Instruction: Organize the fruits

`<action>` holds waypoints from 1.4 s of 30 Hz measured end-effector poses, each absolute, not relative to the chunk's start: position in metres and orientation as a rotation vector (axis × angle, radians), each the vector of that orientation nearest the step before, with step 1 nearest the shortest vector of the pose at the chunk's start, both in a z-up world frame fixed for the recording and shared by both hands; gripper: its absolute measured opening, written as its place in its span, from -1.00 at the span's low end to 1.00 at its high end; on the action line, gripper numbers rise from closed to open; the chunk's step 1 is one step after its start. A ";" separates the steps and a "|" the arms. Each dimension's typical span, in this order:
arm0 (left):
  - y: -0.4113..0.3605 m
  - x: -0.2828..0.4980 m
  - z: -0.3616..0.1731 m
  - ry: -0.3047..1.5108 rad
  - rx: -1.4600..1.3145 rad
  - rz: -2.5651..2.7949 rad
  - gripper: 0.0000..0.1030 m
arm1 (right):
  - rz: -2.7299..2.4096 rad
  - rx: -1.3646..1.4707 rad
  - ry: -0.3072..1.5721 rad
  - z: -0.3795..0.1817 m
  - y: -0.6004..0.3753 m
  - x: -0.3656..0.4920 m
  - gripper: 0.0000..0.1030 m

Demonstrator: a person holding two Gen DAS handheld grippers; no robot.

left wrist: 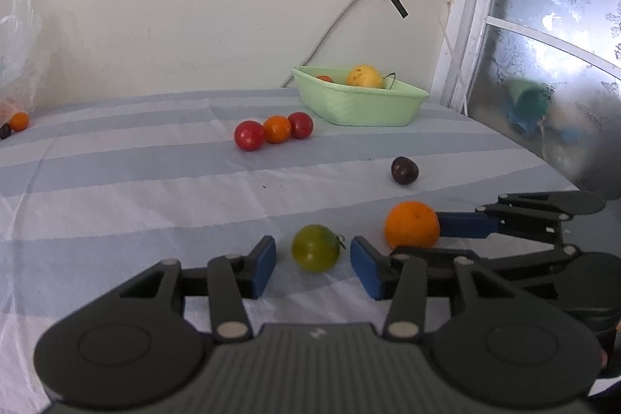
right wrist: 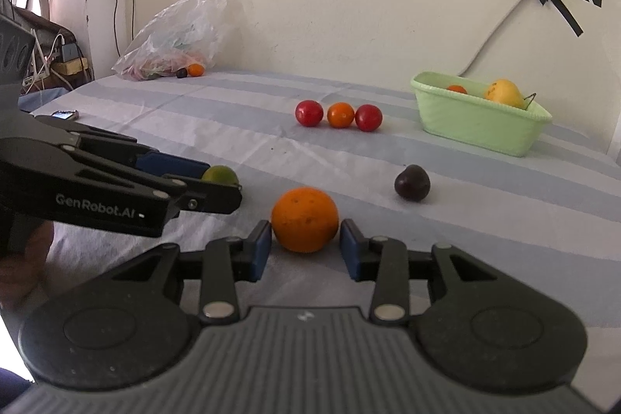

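Across the striped blue-and-white cloth (left wrist: 116, 204) covering the table, fruit lies scattered below a cream wall. Far back at the right sits a pale green basket (right wrist: 481, 127) holding a yellow fruit (right wrist: 504, 92) and a small orange one. Nearer, the left gripper (left wrist: 313, 264) has its blue pads spread on either side of a green fruit (left wrist: 315, 248), clear gaps showing on both sides, so nothing is grasped. Just to its right, the right gripper (right wrist: 304, 245) brackets the large orange (right wrist: 304, 219) with its fingers apart, not pressing it. Beyond these rests a dark plum (right wrist: 412, 182), alone. Farther back, two red fruits flank a small orange one (right wrist: 340, 115) in a touching row.
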State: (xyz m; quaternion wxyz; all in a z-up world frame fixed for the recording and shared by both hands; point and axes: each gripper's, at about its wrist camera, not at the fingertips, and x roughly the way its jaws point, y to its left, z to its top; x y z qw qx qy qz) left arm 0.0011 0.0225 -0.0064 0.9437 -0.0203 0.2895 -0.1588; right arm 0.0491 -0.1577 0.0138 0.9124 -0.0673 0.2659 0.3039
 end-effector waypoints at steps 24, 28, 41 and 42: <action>0.015 -0.002 -0.004 0.588 0.007 -0.359 -0.50 | 0.611 -0.102 0.505 0.017 -0.165 0.045 -0.27; 0.012 0.003 0.006 0.586 -0.025 -0.391 -0.50 | 0.612 -0.065 0.506 0.023 -0.176 0.049 -0.27; -0.055 0.133 0.070 0.518 -0.031 -0.434 -0.50 | 0.446 0.035 0.414 0.066 -0.245 0.161 -0.26; -0.061 0.146 0.067 0.527 -0.027 -0.417 -0.50 | 0.433 0.046 0.426 0.064 -0.247 0.174 -0.26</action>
